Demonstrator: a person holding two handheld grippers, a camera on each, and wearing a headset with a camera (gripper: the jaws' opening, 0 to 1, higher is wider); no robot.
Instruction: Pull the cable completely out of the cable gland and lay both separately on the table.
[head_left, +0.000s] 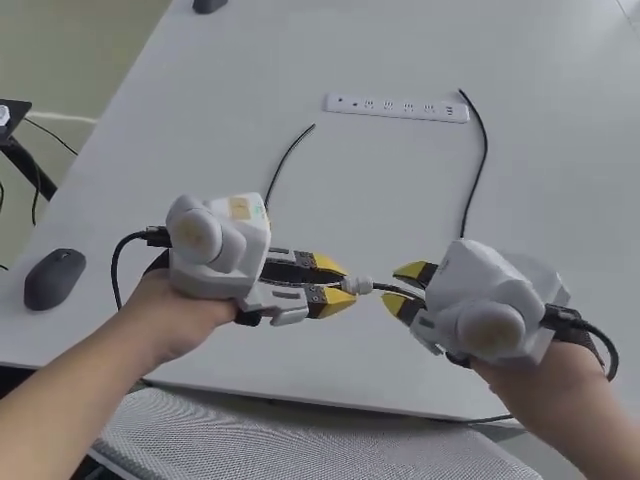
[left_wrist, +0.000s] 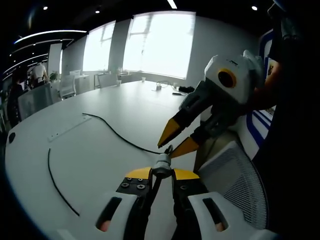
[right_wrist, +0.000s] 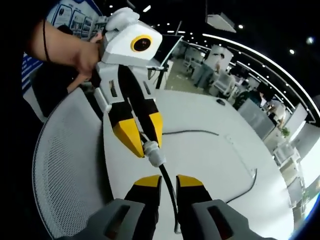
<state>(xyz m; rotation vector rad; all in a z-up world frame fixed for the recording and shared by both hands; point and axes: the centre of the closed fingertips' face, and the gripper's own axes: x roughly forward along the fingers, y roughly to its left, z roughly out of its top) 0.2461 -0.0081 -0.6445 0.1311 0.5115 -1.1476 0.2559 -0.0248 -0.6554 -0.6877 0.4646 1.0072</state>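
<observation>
**Gland pinched, cable threaded**

Head view: my left gripper (head_left: 342, 286), held level over the smooth white worktop (head_left: 400, 200), pinches a small pale-grey plastic cable gland (head_left: 358, 286).
Left gripper view: the gland sits between my yellow tips.
Right gripper view: my right gripper (right_wrist: 169, 181) has its jaws spread around the thin black cable (right_wrist: 171, 192).

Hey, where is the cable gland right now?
In the head view the cable gland is mid-frame, above the near edge of the table, pinched by the left gripper, with the right gripper close on its right.

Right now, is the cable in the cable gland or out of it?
In. The black cable enters the white cable gland held by the left gripper; no gap shows between them.
</observation>
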